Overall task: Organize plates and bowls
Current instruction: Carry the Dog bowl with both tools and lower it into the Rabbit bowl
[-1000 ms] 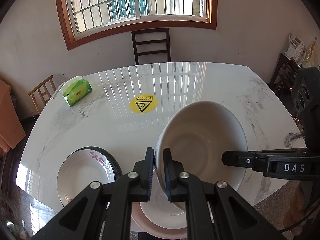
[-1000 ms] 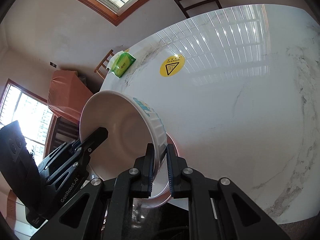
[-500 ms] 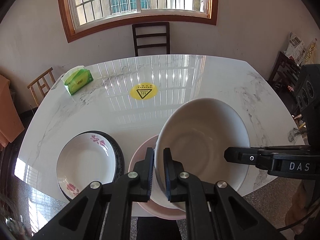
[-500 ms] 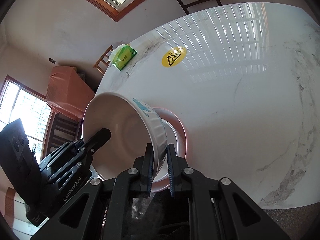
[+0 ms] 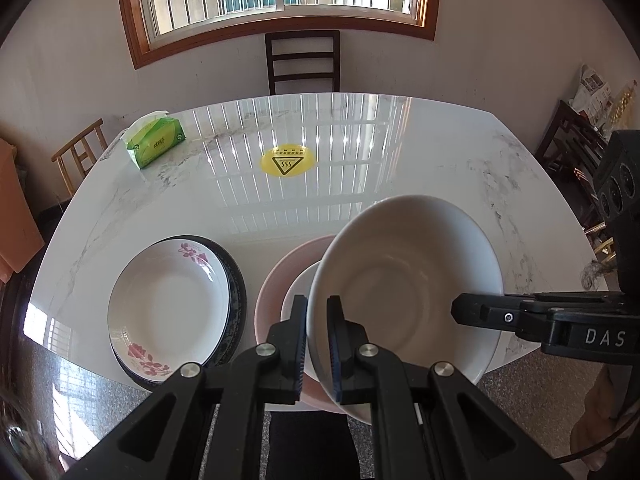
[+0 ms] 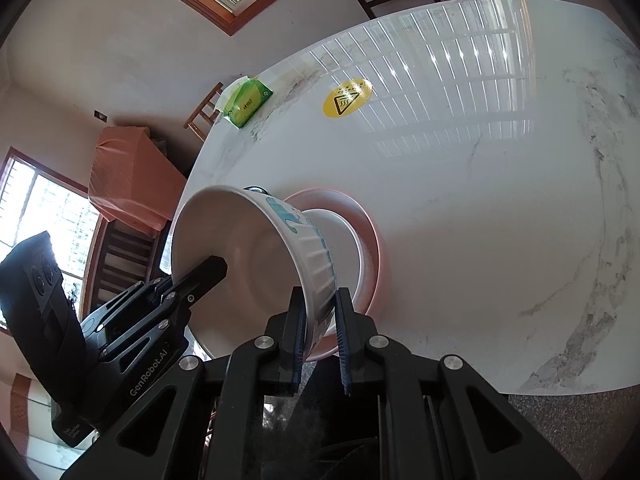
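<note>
Both grippers hold one large white ribbed bowl (image 5: 404,276) by opposite rims, tilted above the table's near edge. My left gripper (image 5: 317,344) is shut on its left rim. My right gripper (image 6: 319,332) is shut on its right rim, where the bowl (image 6: 256,264) shows a blue print outside. Below it a smaller white bowl (image 5: 298,292) sits in a pink plate (image 5: 280,276), also in the right wrist view (image 6: 370,240). A white floral plate (image 5: 168,300) lies on a dark plate (image 5: 238,280) to the left.
The white marble table (image 5: 400,152) carries a yellow warning sticker (image 5: 287,161) in the middle and a green tissue pack (image 5: 156,142) at the far left. A dark chair (image 5: 303,60) stands behind the table, a wooden chair (image 5: 78,152) at its left.
Both grippers have lifted and drawn back with the bowl. More of the pink plate, the small bowl and the floral plate now shows beneath and left of it.
</note>
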{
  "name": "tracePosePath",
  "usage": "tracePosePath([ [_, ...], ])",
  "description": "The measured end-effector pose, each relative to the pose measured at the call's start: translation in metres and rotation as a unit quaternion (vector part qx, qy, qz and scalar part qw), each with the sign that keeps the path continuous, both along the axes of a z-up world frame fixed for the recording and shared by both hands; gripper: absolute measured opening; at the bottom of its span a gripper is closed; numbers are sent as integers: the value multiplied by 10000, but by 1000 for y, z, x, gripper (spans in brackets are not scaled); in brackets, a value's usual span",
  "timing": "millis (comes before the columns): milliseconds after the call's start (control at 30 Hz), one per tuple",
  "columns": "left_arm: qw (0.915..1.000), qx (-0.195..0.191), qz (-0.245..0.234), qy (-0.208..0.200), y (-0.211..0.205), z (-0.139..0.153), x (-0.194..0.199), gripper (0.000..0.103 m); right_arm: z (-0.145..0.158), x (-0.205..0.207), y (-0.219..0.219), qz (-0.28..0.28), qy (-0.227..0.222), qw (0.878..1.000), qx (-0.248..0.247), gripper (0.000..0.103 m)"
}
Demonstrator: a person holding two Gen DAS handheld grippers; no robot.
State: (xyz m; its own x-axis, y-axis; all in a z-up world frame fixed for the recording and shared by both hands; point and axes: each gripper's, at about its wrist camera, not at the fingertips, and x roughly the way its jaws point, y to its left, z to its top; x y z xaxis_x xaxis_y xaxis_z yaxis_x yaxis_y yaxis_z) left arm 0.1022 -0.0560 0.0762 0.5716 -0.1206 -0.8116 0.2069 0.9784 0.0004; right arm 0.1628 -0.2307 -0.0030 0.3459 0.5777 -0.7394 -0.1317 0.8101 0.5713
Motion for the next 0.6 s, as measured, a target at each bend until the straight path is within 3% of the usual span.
tracePosePath([
  [600,9993,-88,95,362,10,-21,7,10,-13,6,8,3,174,9998,-55,15],
])
